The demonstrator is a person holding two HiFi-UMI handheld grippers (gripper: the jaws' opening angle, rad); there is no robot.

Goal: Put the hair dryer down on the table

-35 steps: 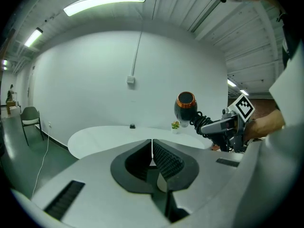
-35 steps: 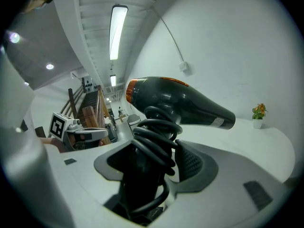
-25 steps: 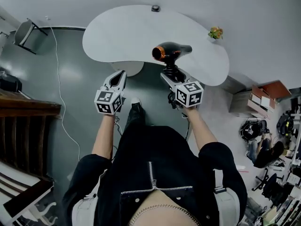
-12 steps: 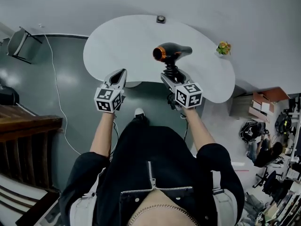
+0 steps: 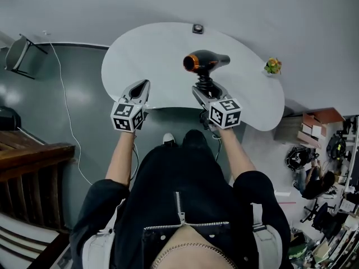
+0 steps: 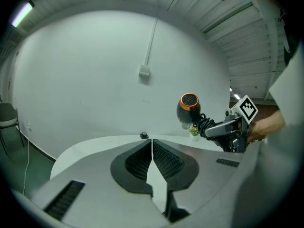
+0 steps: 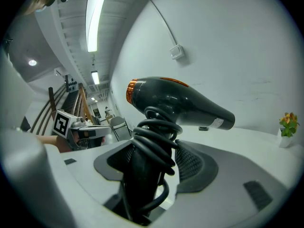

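Observation:
A black hair dryer [image 5: 204, 63] with an orange ring at its back hangs above the white table [image 5: 151, 55], barrel level and pointing right. Its cord is wound round the handle [image 7: 148, 165], and my right gripper [image 5: 205, 89] is shut on that handle. The dryer [image 6: 190, 109] also shows in the left gripper view, held up at the right. My left gripper [image 5: 140, 88] is shut with nothing in it, over the table's near edge to the left of the dryer.
A small dark round object [image 5: 197, 28] sits at the table's far edge. A small potted plant [image 5: 272, 66] stands at the table's right end. A chair [image 5: 17, 52] is on the floor far left, with a white cable [image 5: 66, 116] trailing nearby. Clutter fills the floor at the right.
The table has come nearer in the head view as the person stepped forward. Both grippers now reach over its near edge. The dryer stays in the right gripper.

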